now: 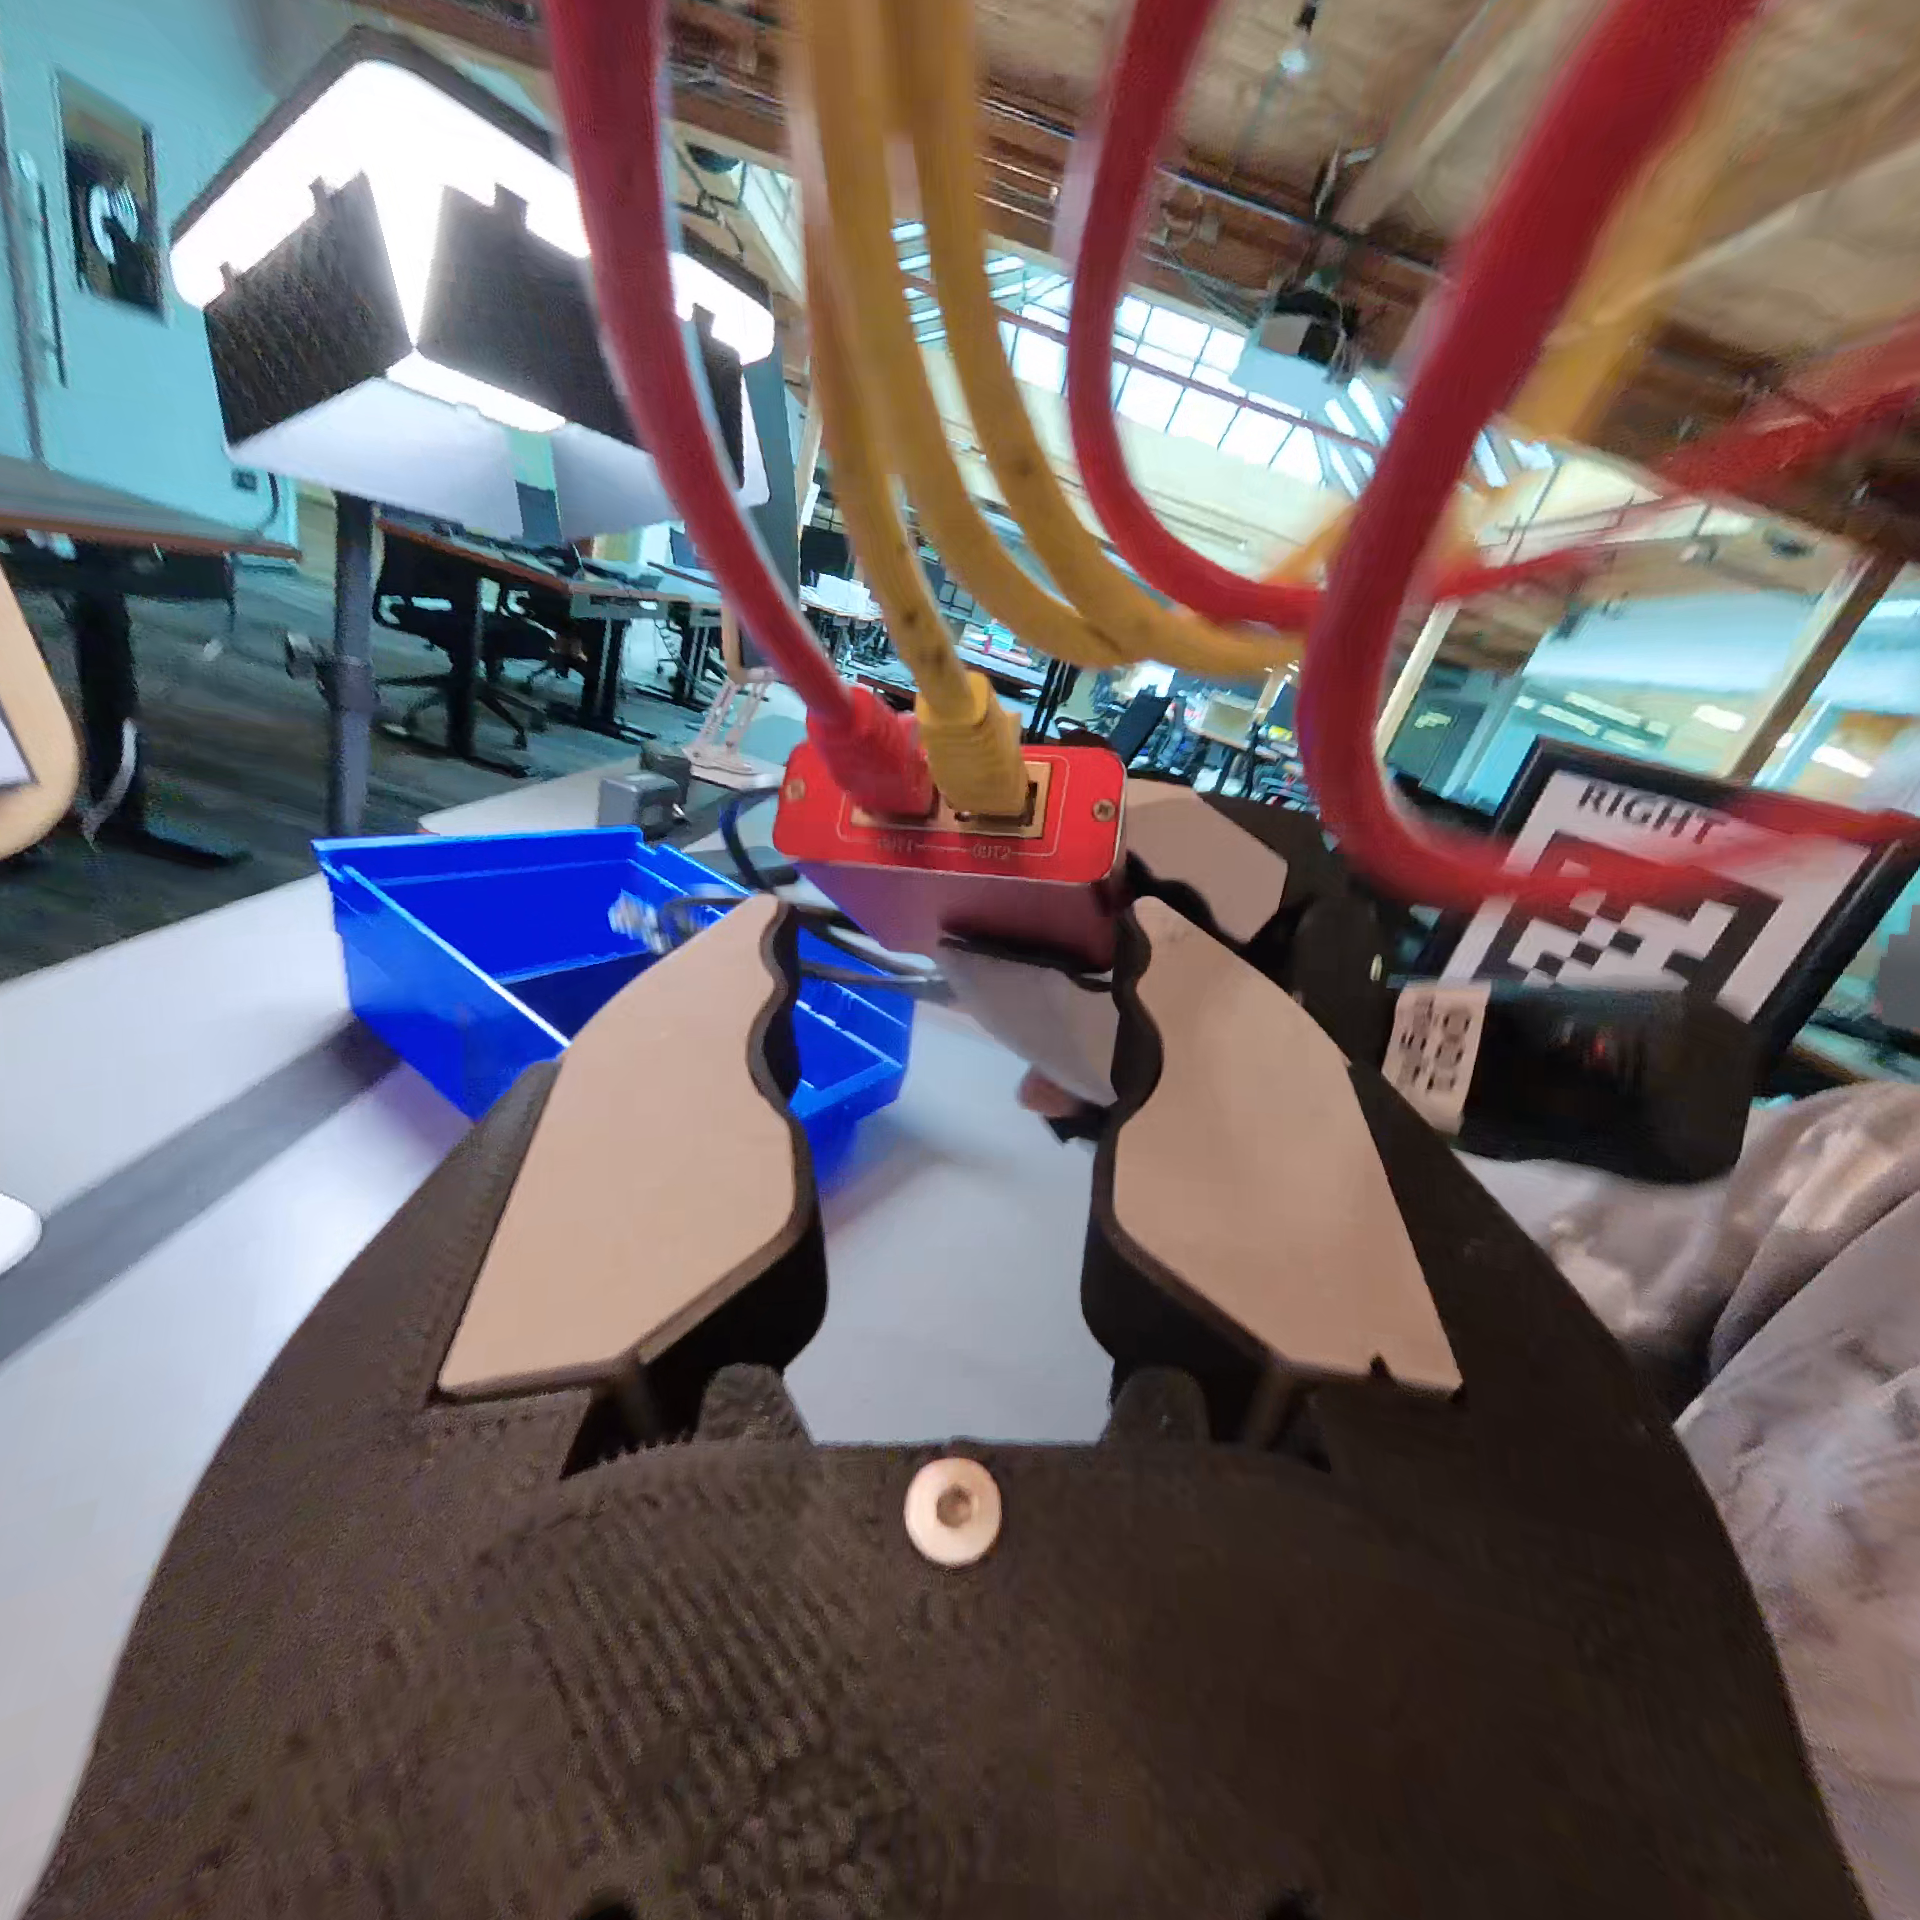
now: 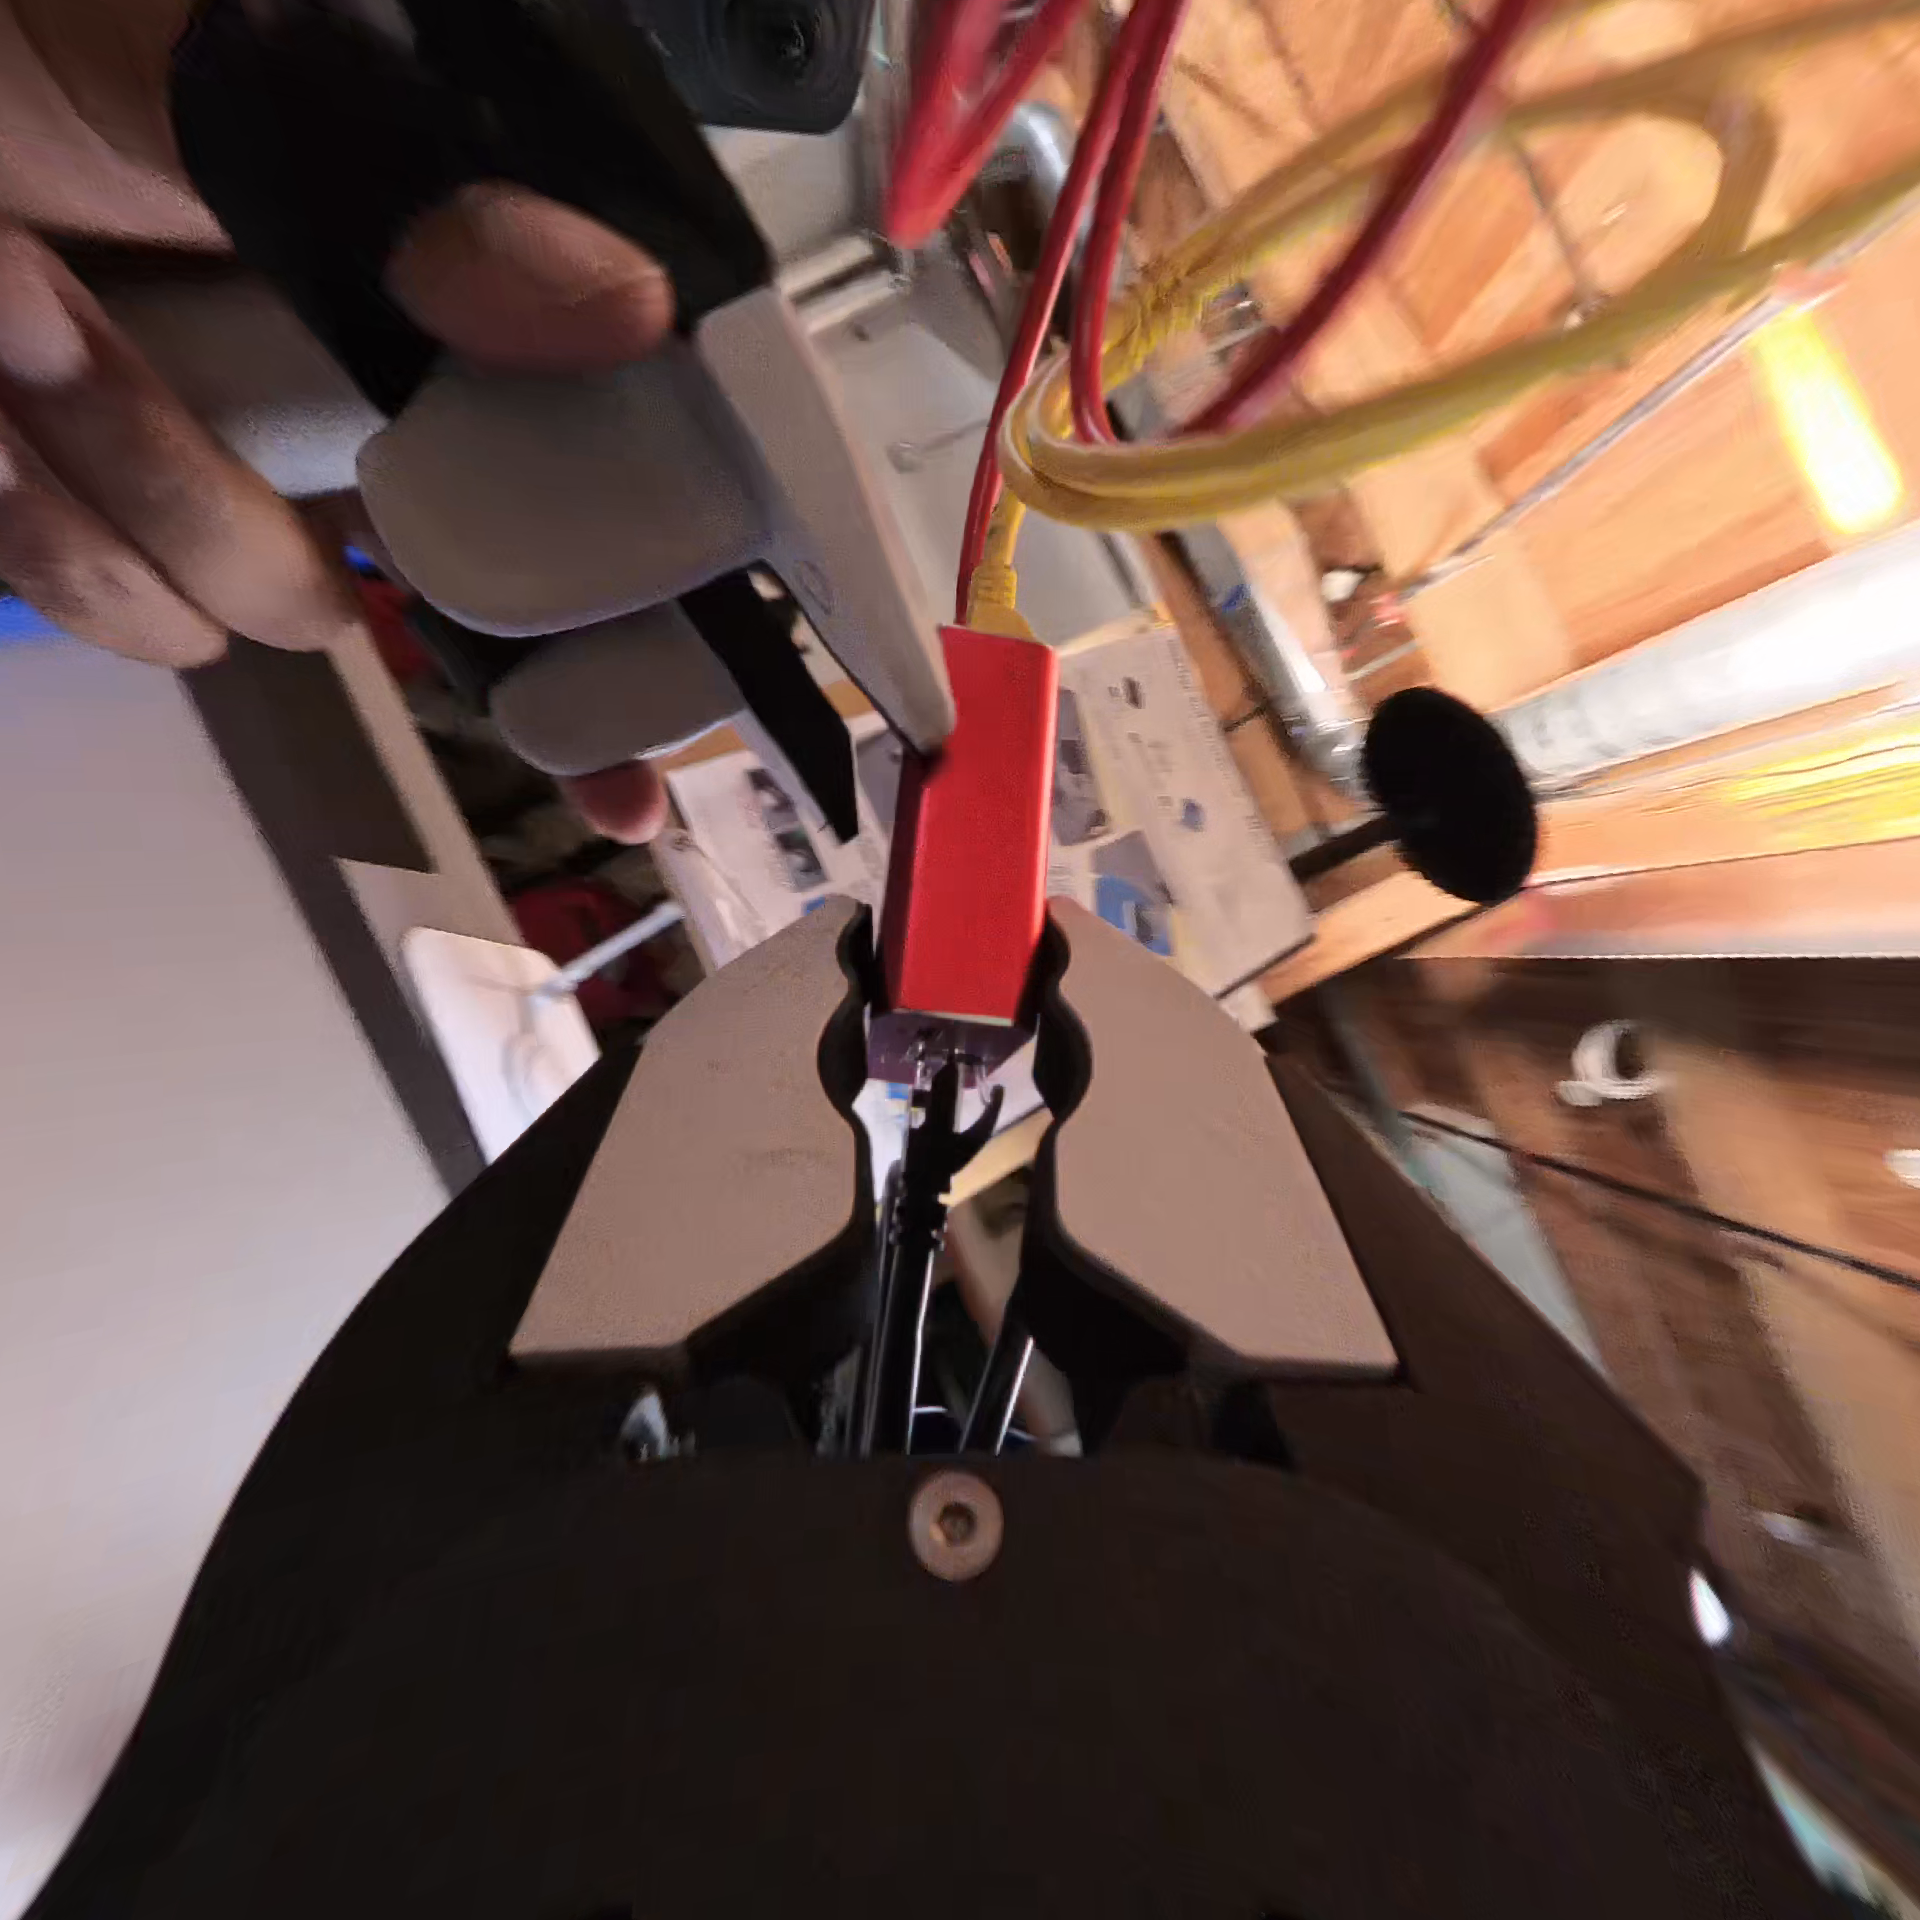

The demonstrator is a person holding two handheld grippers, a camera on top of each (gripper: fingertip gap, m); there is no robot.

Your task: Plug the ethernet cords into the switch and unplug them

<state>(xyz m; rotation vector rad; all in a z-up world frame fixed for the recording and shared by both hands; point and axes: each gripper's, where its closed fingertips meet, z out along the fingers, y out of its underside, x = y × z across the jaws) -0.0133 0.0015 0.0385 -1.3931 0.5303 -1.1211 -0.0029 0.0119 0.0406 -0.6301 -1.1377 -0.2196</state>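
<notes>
- Left wrist view: we hold the left gripper (image 1: 951,935) with its jaws wide apart and nothing between them; its tips sit just below the switch (image 1: 951,831).
- Switch: small red box, raised above the table (image 1: 208,1039), port face toward us.
- Red cord (image 1: 665,416): plugged into the left port, rising out of frame.
- Yellow cord (image 1: 883,468): plugged into the right port, beside the red one.
- Blue bin (image 1: 499,956): on the table, left of the switch and beyond our left finger.
- Right wrist view: we see the right gripper (image 2: 956,977) clamped on the near end of the switch (image 2: 966,821), a finger on each side.
- Left gripper (image 2: 831,582): one grey finger touches the switch's far left edge.
- Black cable (image 2: 920,1195): leaves the switch's near end, running back between our fingers.
</notes>
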